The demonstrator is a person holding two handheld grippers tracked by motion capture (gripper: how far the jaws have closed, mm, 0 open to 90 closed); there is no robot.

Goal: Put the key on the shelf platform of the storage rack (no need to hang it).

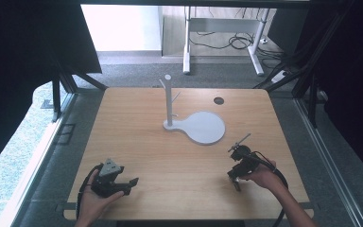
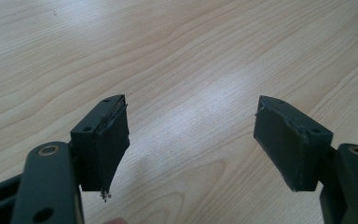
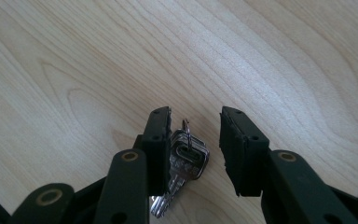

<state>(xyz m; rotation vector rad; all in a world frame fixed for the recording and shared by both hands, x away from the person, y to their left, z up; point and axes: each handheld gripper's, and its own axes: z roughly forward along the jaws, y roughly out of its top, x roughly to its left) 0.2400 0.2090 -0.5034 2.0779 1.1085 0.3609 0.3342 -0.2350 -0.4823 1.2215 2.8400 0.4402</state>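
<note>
A small bunch of silver keys (image 3: 186, 161) on a ring lies flat on the wooden table (image 1: 170, 161). My right gripper (image 3: 196, 114) is open and stands over the keys, one jaw on each side. The keys lie close against the left jaw in that view, with a gap to the other jaw. In the high view the right gripper (image 1: 234, 179) is at the table's front right, held in a hand. My left gripper (image 2: 191, 102) is wide open over bare wood with nothing between its jaws. It sits at the front left (image 1: 127, 184).
A white peg stand (image 1: 168, 101) with a round flat base (image 1: 203, 127) rises at the table's middle back. A dark cable hole (image 1: 219, 100) lies behind it to the right. Cables trail from both grippers toward the front edge.
</note>
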